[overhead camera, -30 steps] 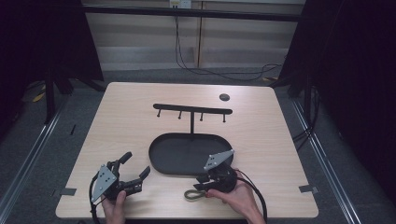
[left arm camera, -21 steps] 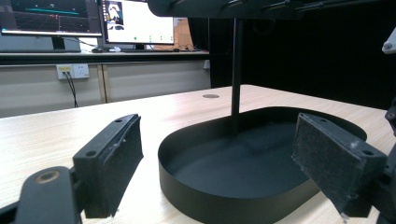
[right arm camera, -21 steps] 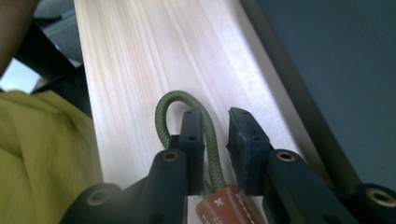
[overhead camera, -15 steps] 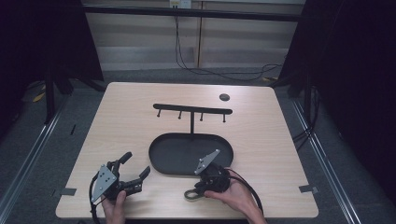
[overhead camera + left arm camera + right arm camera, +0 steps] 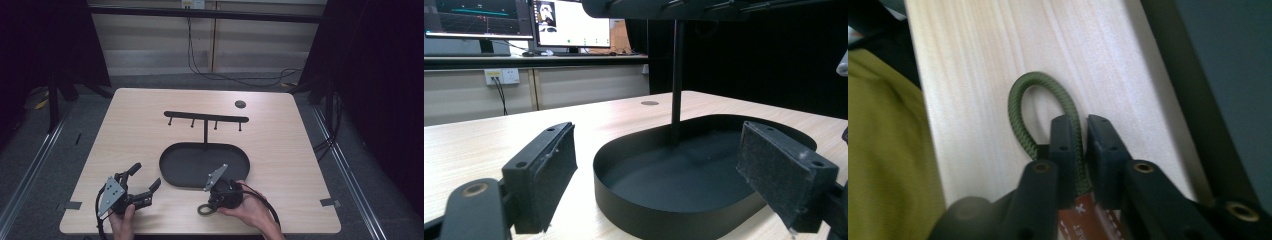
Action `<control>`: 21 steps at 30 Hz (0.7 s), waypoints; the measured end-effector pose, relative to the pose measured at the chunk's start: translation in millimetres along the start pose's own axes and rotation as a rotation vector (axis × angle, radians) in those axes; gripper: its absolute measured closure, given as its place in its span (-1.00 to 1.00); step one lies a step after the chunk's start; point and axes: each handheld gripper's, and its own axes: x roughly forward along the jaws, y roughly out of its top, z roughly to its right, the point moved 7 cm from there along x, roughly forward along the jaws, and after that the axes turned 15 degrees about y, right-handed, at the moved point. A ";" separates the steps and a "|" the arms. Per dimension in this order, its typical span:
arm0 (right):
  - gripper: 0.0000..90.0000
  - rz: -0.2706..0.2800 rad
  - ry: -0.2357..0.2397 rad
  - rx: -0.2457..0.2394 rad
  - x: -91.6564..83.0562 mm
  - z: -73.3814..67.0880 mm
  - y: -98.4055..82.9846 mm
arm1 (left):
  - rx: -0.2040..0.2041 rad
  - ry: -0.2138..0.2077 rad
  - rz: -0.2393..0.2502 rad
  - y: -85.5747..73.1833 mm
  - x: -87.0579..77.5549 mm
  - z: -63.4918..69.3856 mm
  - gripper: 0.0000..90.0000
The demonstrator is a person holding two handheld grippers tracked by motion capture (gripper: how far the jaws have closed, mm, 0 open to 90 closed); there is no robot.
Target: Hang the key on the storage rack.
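A green cord loop (image 5: pixel 1020 107) with a brown leather tag (image 5: pixel 1088 220) lies on the wooden table near its front edge. My right gripper (image 5: pixel 1080 145) is shut on one side of the loop, just above the tag. From above, the loop (image 5: pixel 204 209) sticks out left of the right gripper (image 5: pixel 210 204), just in front of the black oval tray (image 5: pixel 172 172). My left gripper (image 5: pixel 146 175) rests open at the front left, with nothing between its pads (image 5: pixel 544 172). It faces the tray (image 5: pixel 674 215) and the post (image 5: pixel 677 80) that rises from it.
A black rack bar (image 5: pixel 206 117) with several small hooks tops the post behind the tray. A small dark disc (image 5: pixel 240 104) lies at the back right of the table. A yellow-green sleeve (image 5: pixel 888 150) shows beside the table's front edge. Monitors (image 5: pixel 569 22) stand beyond the table.
My right gripper has shifted a little left and toward the front edge, still on the green loop. The left gripper has stayed put.
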 end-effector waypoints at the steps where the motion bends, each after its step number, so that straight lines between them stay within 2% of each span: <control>1: 0.85 0.000 0.000 0.000 0.0 0.0 0.0 | 0.000 0.000 0.000 0.0 0.0 0.0 -0.65; 3: 0.87 -0.024 -0.034 -0.020 0.1 -1.0 0.5 | -0.001 0.000 0.000 0.0 0.0 0.0 -0.65; 5: 0.88 -0.025 -0.034 -0.021 0.1 -0.9 0.5 | 0.000 0.000 0.000 0.0 0.0 0.0 -0.65; 9: 0.90 -0.020 -0.024 0.002 0.0 -0.1 1.3 | 0.000 0.000 0.000 0.0 0.0 0.0 -0.65; 10: 0.91 -0.038 -0.017 0.044 -1.4 1.1 1.4 | 0.000 0.000 0.000 0.0 0.0 0.0 -0.65; 12: 0.91 -0.056 -0.018 0.063 -2.8 2.6 1.6 | 0.000 0.000 0.000 0.0 0.0 0.0 -0.65; 15: 0.91 -0.039 0.003 0.068 -5.4 6.0 3.0 | -0.001 0.000 0.000 0.0 0.0 0.0 -0.65; 16: 0.91 -0.030 0.016 0.084 -10.2 8.2 4.1 | -0.004 0.001 0.000 0.0 0.0 0.2 -0.65; 21: 0.91 -0.025 0.028 0.093 -25.1 10.8 9.3 | 0.000 0.000 0.000 0.0 0.0 0.0 -0.65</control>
